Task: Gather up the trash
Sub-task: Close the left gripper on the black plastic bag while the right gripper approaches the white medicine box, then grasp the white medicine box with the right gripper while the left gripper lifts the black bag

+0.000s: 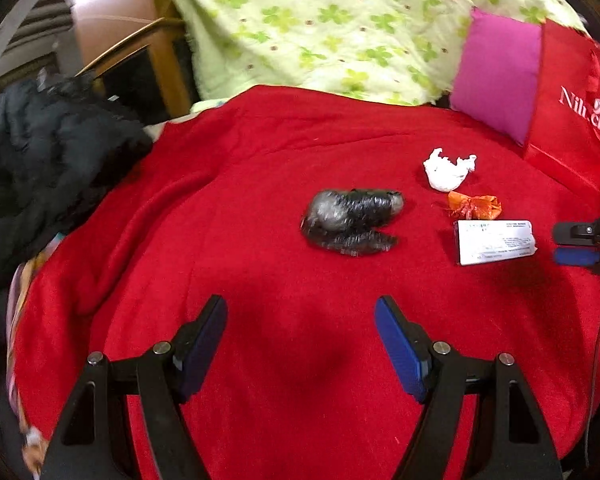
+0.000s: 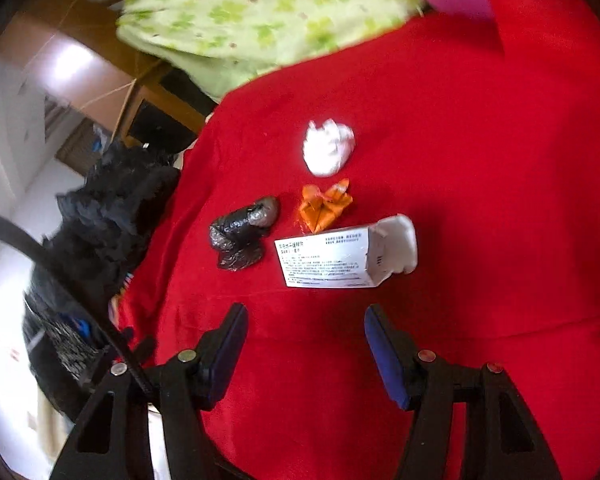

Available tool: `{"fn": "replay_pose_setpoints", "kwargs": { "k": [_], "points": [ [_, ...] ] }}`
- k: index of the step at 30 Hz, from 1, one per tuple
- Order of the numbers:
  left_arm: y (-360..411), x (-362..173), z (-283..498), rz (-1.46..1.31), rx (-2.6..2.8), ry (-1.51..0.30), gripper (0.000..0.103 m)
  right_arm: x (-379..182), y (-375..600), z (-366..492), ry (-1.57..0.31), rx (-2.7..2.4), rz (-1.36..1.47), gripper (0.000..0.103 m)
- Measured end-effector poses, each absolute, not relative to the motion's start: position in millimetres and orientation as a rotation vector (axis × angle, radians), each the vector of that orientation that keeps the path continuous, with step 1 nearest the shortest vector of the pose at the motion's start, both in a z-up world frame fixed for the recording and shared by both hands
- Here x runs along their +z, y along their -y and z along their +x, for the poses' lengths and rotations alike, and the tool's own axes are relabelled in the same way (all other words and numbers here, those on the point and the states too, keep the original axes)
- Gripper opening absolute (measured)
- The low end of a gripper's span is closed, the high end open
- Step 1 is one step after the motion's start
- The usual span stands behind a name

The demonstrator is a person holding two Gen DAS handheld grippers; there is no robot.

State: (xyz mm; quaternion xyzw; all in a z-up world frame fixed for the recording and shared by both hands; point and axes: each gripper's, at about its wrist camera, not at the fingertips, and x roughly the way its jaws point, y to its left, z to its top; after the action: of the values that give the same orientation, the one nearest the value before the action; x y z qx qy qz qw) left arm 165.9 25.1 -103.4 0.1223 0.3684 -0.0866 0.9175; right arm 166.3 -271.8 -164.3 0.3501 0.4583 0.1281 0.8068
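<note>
Both hand-held grippers, left (image 1: 300, 312) and right (image 2: 306, 318), hang open and empty over the bed's red blanket (image 1: 260, 184). Trash mid-blanket: black bag (image 1: 350, 222), tissue (image 1: 448, 170), orange wrapper (image 1: 474, 206), box (image 2: 328, 258). Soft blanket might get pinched along.

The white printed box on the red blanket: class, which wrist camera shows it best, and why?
The right wrist view. There the white printed box lies near the centre, its printed face and open end flap both visible. In the left wrist view the box sits far to the right, smaller and foreshortened, showing only the printed face.
</note>
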Motion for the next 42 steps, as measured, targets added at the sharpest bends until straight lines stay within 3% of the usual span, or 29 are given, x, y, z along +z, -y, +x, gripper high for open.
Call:
{"fn": "replay_pose_setpoints", "kwargs": {
  "k": [10,15,27,28,30,34,42],
  "points": [
    [11,-111,267,0.301,-0.378,-0.792,0.077,-214,304,200,-1.034,0.185,1.08,0.067],
    [20,-121,310,0.284,-0.413,-0.833,0.077,-214,304,216,-1.031,0.18,1.103,0.072],
    [29,-153,325,0.243,-0.522,-0.949,0.077,-190,262,253,-1.029,0.089,0.754,0.074],
    [30,-156,323,0.242,-0.526,-0.955,0.075,-187,257,254,-1.021,0.079,0.712,0.073],
    [32,-160,319,0.235,-0.537,-0.967,0.055,-183,250,256,-1.005,0.056,0.647,0.064],
    [34,-164,310,0.208,-0.55,-0.998,0.035,-177,246,257,-0.956,0.06,0.589,0.052],
    [33,-160,279,0.116,-0.56,-1.016,0.031,-165,237,256,-0.912,0.083,0.512,0.048]
  ]
}}
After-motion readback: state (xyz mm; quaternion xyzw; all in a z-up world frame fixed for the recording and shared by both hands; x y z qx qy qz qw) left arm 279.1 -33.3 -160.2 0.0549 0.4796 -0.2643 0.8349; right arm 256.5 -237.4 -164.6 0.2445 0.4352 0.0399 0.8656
